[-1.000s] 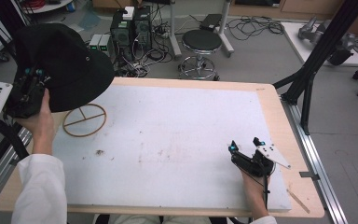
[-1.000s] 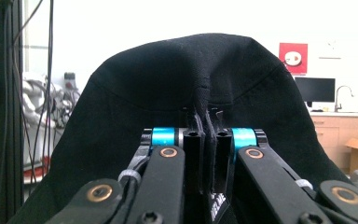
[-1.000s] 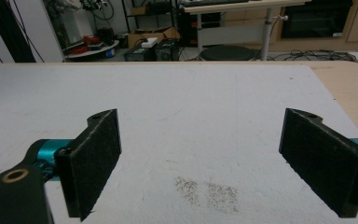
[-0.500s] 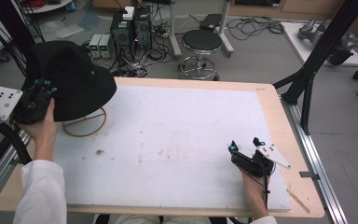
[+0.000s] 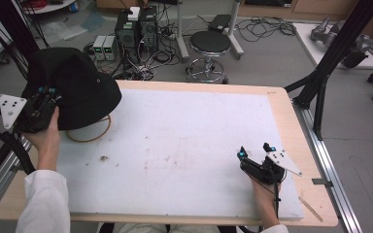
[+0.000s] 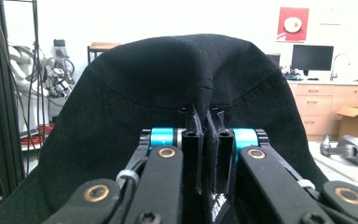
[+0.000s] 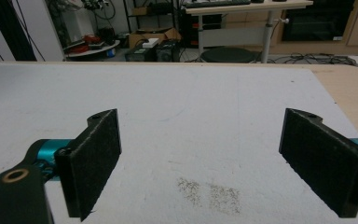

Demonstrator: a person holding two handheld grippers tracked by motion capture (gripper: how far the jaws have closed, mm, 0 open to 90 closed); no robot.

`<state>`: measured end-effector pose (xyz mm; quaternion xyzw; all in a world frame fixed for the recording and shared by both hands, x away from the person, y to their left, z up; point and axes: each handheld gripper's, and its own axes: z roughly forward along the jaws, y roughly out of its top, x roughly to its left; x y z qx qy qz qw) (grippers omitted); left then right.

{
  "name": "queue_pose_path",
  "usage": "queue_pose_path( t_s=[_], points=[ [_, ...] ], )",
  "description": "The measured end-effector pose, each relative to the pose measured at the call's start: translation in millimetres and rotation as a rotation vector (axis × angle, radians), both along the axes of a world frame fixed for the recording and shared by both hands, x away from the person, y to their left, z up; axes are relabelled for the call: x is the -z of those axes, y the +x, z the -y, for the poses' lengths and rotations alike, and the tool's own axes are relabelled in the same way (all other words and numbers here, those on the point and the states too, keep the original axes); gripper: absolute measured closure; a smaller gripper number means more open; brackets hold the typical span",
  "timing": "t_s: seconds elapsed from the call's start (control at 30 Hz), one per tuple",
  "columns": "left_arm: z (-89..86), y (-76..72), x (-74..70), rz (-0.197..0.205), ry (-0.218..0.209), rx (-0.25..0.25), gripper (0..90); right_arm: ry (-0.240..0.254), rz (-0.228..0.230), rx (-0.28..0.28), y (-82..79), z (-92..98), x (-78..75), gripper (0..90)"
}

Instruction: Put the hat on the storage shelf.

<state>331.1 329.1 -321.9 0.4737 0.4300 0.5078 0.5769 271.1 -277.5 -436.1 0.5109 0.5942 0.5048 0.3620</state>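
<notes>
White-topped table (image 5: 184, 145); wooden ring (image 5: 90, 137) lying flat.

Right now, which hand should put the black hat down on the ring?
Left. Its tool is pinching the black hat right above the wooden ring. The right tool sits open, far across the table.

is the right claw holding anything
No, the right claw stands wide open in its own view, with nothing but the bare white table between its pads.

Hat (image 5: 75, 92): matt black cloth. Ring (image 5: 88, 134): wood. Table (image 5: 184, 141): white, rough, w/ wood edge.
</notes>
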Motion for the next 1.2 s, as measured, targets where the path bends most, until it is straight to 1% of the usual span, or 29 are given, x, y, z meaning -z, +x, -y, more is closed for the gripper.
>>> queue_pose_path(
  t_s=[0.07,0.13,0.2,0.23,0.27,0.3,0.33,0.37,0.4,0.43,0.47,0.5,0.53,0.57,0.6,0.63,0.73,0.83,0.97,1.07,1.2],
  points=[
    [-0.4,0.1,-0.2,0.004,-0.008,-0.004,82.3,-0.002,0.004,0.002,0.2,0.2,0.0,12.0],
    [-1.0,-0.3,-0.6,0.004,-0.011,0.003,82.2,-0.001,0.002,0.001,0.0,0.3,-0.1,12.0],
    [-0.6,-1.0,-1.1,0.006,-0.005,0.002,80.1,-0.005,0.004,0.002,0.1,0.9,-0.1,12.0],
    [-0.7,-1.3,-1.4,0.007,-0.008,0.001,78.7,-0.003,0.001,0.003,0.1,0.7,0.0,12.0],
    [-1.0,-1.7,-1.9,0.008,-0.013,0.003,74.2,0.000,-0.001,0.002,0.0,0.1,0.0,12.0],
    [-1.1,-1.9,-2.2,0.011,-0.019,0.002,74.2,0.000,-0.001,0.002,0.0,0.1,0.0,12.0],
    [-1.6,-2.6,-2.5,0.012,-0.024,0.007,69.8,-0.002,-0.002,0.002,0.2,0.0,0.1,12.0],
    [-1.7,-3.3,-2.9,0.013,-0.026,0.001,69.8,-0.002,-0.002,0.002,0.2,0.0,0.1,12.0],
    [-1.7,-3.7,-3.2,0.013,-0.031,-0.009,59.5,-0.002,-0.001,0.003,0.3,0.0,0.1,12.0],
    [-2.3,-4.5,-3.6,0.009,-0.037,-0.015,59.5,-0.002,-0.001,0.003,0.3,0.0,0.1,12.0],
    [-2.6,-5.2,-4.0,0.008,-0.045,-0.020,53.1,-0.001,0.008,0.008,-0.4,0.5,-0.6,12.0],
    [-3.1,-6.0,-4.3,0.005,-0.046,-0.021,53.1,-0.001,0.008,0.008,-0.4,0.5,-0.6,12.0],
    [-3.7,-7.2,-4.8,0.008,-0.052,-0.016,47.7,0.009,0.009,0.013,-1.4,1.2,-1.4,12.0],
    [-4.1,-8.3,-5.2,0.010,-0.053,-0.010,47.7,0.009,0.009,0.013,-1.4,1.2,-1.4,12.0],
    [-4.2,-9.9,-6.0,0.013,-0.053,0.001,46.1,0.001,0.015,0.014,-1.1,2.0,-1.3,12.0],
    [-3.9,-10.8,-6.4,0.016,-0.053,0.007,43.6,0.005,0.012,0.017,-1.5,1.9,-1.5,12.0],
    [-1.0,-14.9,-8.3,0.023,-0.045,0.027,41.2,0.003,0.017,0.014,-1.8,1.0,-1.6,12.0],
    [2.8,-18.4,-9.6,0.021,-0.031,0.050,41.0,-0.004,0.016,0.010,-1.8,0.2,-1.8,12.0],
    [7.4,-21.8,-9.9,0.014,-0.026,0.070,40.0,0.000,0.011,0.007,-2.1,-0.9,-1.8,12.0],
    [11.4,-25.8,-9.0,0.012,-0.008,0.082,39.6,0.001,0.008,0.006,-2.2,-0.5,-1.8,12.0],
    [15.4,-33.9,-4.8,0.020,-0.007,0.097,39.3,0.000,0.009,0.006,-2.2,-0.5,-1.6,12.0]
  ],
)
